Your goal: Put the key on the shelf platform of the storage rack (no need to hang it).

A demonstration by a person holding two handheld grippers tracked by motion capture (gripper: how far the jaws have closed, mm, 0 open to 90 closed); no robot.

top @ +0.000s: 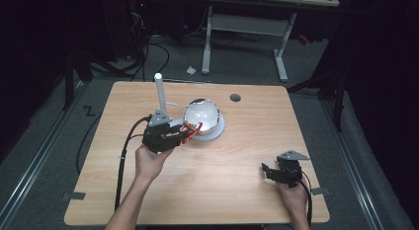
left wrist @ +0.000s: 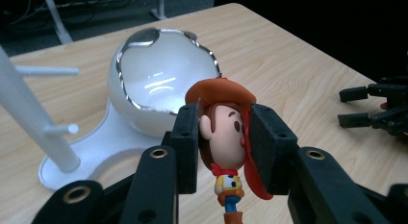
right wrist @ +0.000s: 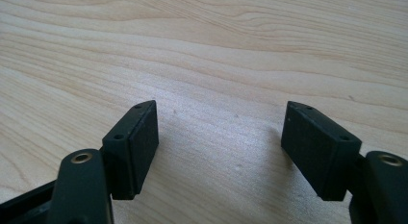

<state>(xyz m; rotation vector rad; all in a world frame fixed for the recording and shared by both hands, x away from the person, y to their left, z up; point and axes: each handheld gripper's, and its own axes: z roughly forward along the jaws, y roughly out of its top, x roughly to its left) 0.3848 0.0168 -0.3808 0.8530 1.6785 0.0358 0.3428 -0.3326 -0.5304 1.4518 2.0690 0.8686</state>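
Observation:
A small cowboy figure [left wrist: 226, 137] with a brown hat, big head and red neckerchief hangs between the jaws of my left gripper [left wrist: 223, 142], which is shut on its head. In the high view the left gripper [top: 184, 134] holds the cowboy figure [top: 191, 132] just in front of a white egg-shaped bowl [top: 201, 116] with a jagged silver rim. That bowl [left wrist: 159, 84] sits on a white base [left wrist: 96, 152] with a thin white post [top: 160, 94]. My right gripper [top: 264, 172] rests low at the table's front right, open, with bare wood between its jaws [right wrist: 221, 137].
The wooden table [top: 237, 156] has a round cable hole [top: 235, 97] near its back edge. The white post carries short side pegs [left wrist: 45, 70]. A white desk frame [top: 244, 27] and cables stand on the floor behind the table.

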